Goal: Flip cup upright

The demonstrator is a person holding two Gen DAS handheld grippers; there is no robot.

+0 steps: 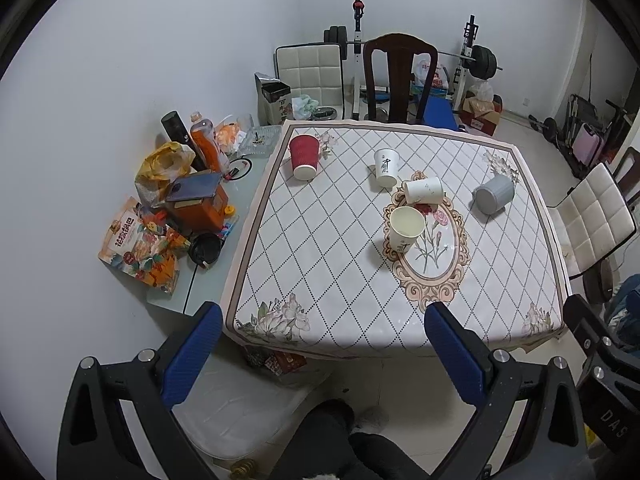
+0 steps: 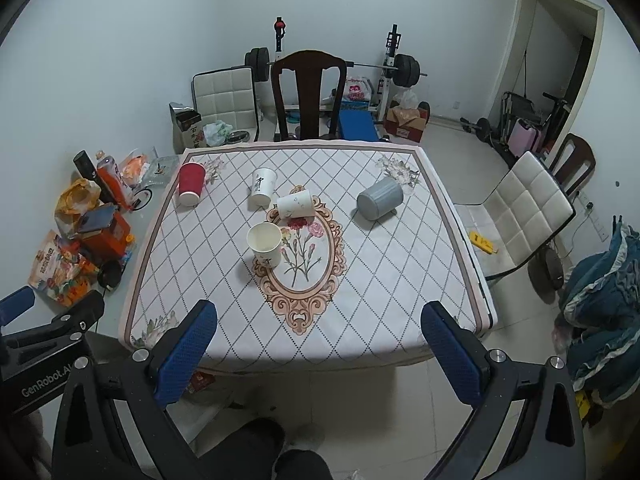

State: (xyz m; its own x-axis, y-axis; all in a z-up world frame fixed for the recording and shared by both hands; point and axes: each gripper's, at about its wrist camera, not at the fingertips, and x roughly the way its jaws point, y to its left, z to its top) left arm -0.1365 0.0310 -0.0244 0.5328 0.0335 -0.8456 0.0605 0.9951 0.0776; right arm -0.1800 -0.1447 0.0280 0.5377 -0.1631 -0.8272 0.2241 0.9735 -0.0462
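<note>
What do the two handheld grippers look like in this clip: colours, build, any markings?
Both match: the left gripper and right gripper have black plastic frames with triangular cutouts, silver round bolts, and blue textured pads on two flat fingers. The right wrist view shows white "GenRobot.AI" lettering on the left unit's body; the left wrist view shows "DAS" on the right unit's.

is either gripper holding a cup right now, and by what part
Nothing is held. The left gripper and right gripper are both open and empty, short of the table.
</note>
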